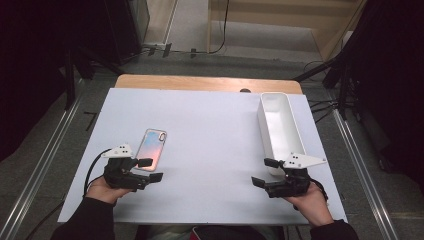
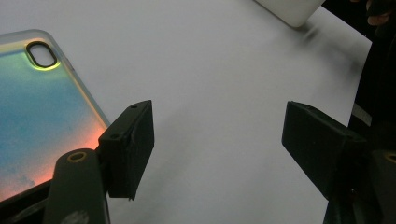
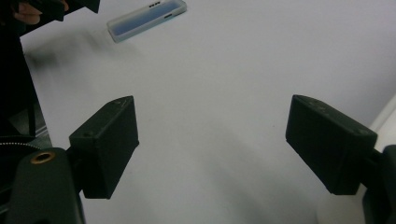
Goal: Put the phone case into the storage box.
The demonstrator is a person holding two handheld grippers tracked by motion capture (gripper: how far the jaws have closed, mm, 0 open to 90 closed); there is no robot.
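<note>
Two grippers sit low near us, both with jaws wide apart and nothing between them. We see the left gripper [image 1: 150,170] just beside the iridescent phone case [image 1: 151,148], flat on the white table [image 1: 210,150]. Right gripper [image 1: 265,172] waits by the white bin [image 1: 278,130], farther back. We judge the pick is pending: next, straddle the case edge, then close.

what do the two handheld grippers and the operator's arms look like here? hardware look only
Both the left gripper and the right gripper are matte black, each with two blocky, flat-faced jaws; small brass-coloured eyelets sit near the jaw bases in the gripper views. A pale grey three-cornered plate with dark dots tops each. A black cable loops from the left one. The person wears dark long sleeves.
</note>
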